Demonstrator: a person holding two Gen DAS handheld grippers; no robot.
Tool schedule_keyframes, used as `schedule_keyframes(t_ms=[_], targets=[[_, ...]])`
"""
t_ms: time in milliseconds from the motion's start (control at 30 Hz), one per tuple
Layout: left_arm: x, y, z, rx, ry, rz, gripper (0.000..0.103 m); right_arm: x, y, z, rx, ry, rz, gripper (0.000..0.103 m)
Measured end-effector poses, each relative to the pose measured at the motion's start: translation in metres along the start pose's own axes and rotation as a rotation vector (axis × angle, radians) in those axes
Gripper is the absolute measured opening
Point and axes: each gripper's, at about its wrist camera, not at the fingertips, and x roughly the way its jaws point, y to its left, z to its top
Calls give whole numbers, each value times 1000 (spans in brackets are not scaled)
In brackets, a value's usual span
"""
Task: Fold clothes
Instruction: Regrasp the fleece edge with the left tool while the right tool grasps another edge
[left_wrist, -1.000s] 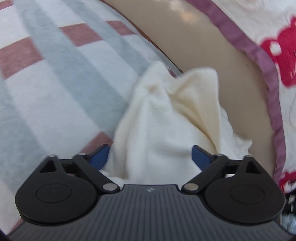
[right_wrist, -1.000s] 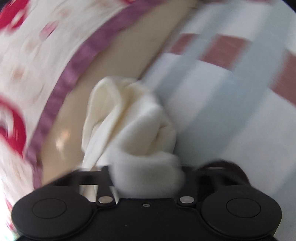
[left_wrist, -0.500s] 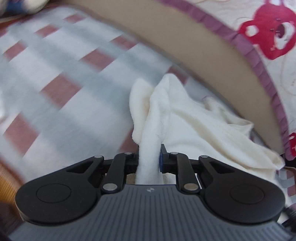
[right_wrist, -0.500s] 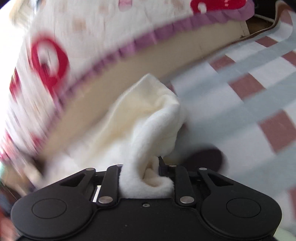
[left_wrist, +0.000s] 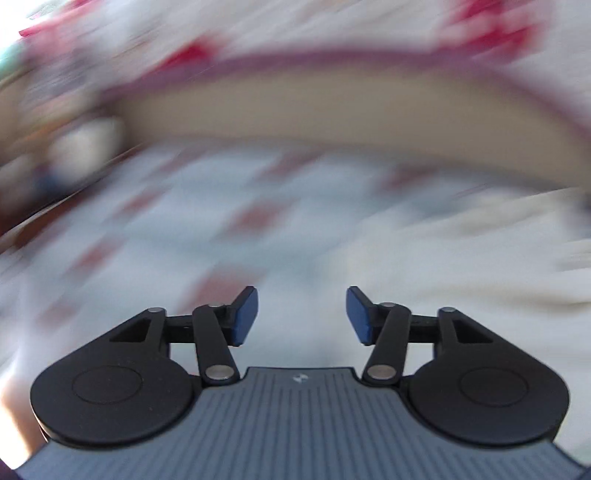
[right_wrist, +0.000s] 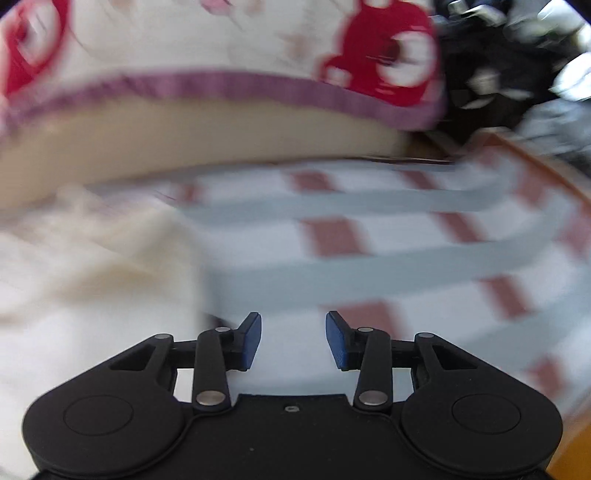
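Two grippers: both over the checked sheet, each with nothing between its blue pads.
Left gripper (left_wrist: 302, 315): jaws have just been opening; fingers spread, gap bare.
Right gripper (right_wrist: 293, 339): jaws have just been opening; fingers spread, narrower than the left, gap bare.
Garment (right_wrist: 92, 266): cream fleece, lying loose on the sheet; it sits to the right of the left gripper (left_wrist: 461, 258) and to the left of the right one, touching neither pad.
Sheet (right_wrist: 369, 266): white with grey bands and red-brown squares, under both grippers.
Board (right_wrist: 184, 133): tan panel standing along the far edge of the sheet, just behind the garment.
Quilt (right_wrist: 221, 44): white with red figures and a purple border, above the board.
Dark clutter (right_wrist: 517, 66): black and white, far right, too blurred to name.
View: the left camera is heavily smeared.
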Motion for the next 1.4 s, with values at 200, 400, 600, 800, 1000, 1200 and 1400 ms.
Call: schedule_keyframes(t_ms=[200,400,600,800,1000,1200,1400], targets=[[88,-12,19,33,128,-87,82,32,57,13,-409,18,171,72],[132,16,3,-93,217,-268,82,104,58,20,-406,92,234,72],[149,20,-4,-108,180,-199,18,133,34,33,-52,85,404,72],[147,13,6,-105,137,-176,8,131,39,33,-13,40,411,13],[114,35,10,-410,-12,-206,8,98,37,27,30,-133,381,12],[164,2,19,-205,209,-132,39,122,43,11,76,-61,300,12],[173,-37,15,36,184,-41,7,109,53,15,11,-90,254,12]])
